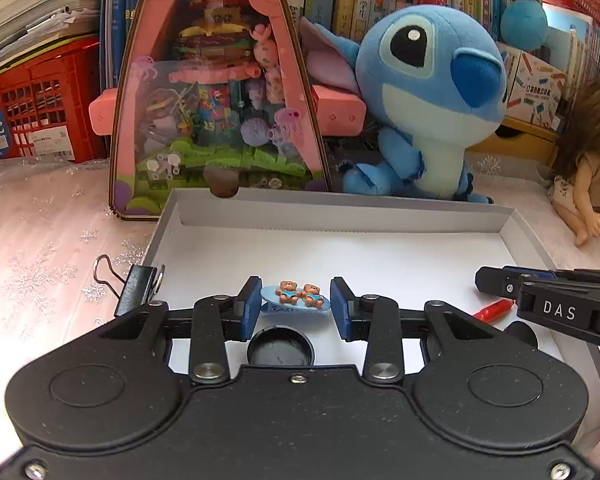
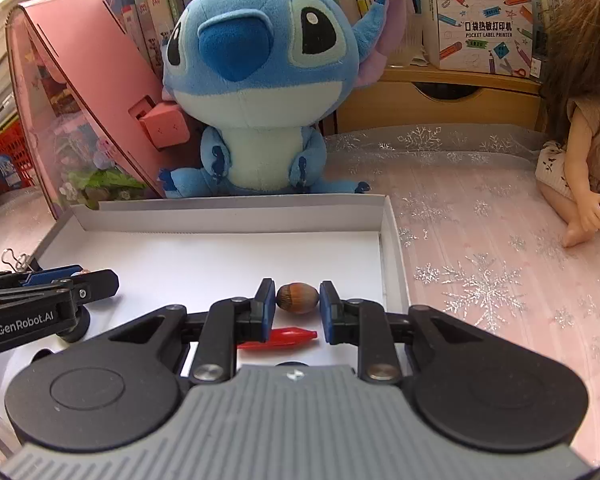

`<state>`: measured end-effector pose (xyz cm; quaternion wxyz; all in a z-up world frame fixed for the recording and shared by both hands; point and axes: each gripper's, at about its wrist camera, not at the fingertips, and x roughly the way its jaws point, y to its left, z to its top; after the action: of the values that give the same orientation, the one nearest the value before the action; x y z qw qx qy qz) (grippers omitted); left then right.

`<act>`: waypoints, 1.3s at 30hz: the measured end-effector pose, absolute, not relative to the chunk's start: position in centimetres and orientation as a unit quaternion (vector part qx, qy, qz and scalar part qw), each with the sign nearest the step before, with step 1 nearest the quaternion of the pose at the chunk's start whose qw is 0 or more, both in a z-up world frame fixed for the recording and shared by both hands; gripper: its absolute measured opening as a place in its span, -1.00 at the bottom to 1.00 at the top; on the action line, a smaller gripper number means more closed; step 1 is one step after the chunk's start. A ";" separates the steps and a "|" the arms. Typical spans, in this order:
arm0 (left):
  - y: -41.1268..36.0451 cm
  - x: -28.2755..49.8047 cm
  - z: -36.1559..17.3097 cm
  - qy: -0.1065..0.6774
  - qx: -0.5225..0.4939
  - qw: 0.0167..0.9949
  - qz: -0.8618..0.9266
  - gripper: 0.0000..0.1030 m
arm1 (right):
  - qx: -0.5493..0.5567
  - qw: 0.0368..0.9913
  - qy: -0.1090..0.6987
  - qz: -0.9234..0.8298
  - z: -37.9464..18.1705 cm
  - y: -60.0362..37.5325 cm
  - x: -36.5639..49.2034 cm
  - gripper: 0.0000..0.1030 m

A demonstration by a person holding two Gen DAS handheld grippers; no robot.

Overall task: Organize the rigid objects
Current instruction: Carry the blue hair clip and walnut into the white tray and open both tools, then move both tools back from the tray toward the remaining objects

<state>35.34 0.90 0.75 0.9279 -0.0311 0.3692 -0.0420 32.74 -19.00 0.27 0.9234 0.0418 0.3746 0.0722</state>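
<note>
Over the shallow white box (image 1: 340, 216), the left gripper (image 1: 296, 304) clamps a blue hair clip (image 1: 296, 298) topped with two bears. The right gripper (image 2: 298, 304) pinches a hazelnut (image 2: 298, 297) just above a red toy piece (image 2: 278, 338) on the box floor.

We see a white box (image 1: 380, 216) on a pale pink cloth (image 2: 480, 216) patterned with silver snowflakes. In it lie a light blue clip (image 1: 296, 300) bearing two brown bears, a brown hazelnut (image 2: 298, 297) and a glossy red piece (image 2: 284, 338). Behind sit a blue plush (image 2: 256, 76) with a paler belly, and a pink-framed display case (image 1: 220, 92). Our gripper pads (image 1: 251, 308) are dark blue on black.
</note>
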 end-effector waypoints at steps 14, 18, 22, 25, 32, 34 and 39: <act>0.4 34.9 1.2 0.370 -0.019 0.928 -0.038 -0.20 | 0.057 0.933 0.352 0.060 0.7 -19.7 31.7 0.04; 0.2 33.4 2.0 0.353 -0.013 0.934 -0.045 0.02 | 0.055 0.938 0.336 0.055 1.3 -20.0 30.3 0.20; 0.2 31.6 3.2 0.337 -0.016 0.940 -0.043 0.27 | 0.047 0.944 0.322 0.061 2.3 -20.1 28.5 0.26; 0.4 29.9 4.1 0.329 -0.027 0.943 -0.049 0.31 | 0.040 0.949 0.307 0.066 3.0 -20.3 26.7 0.33; 0.2 25.3 5.1 0.307 -0.027 0.950 -0.056 0.42 | 0.018 0.958 0.274 0.081 4.4 -20.4 21.6 0.52; 0.2 23.8 5.4 0.304 -0.031 0.950 -0.065 0.43 | 0.011 0.960 0.267 0.085 4.7 -20.4 20.2 0.56; 0.0 19.6 6.1 0.286 -0.024 0.955 -0.080 0.45 | 0.006 0.962 0.254 0.096 5.1 -20.7 16.7 0.65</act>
<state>19.65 -0.04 6.11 0.9546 -0.0244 0.2857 -0.0803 16.73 -20.69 5.06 0.9624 0.0060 0.2540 0.0963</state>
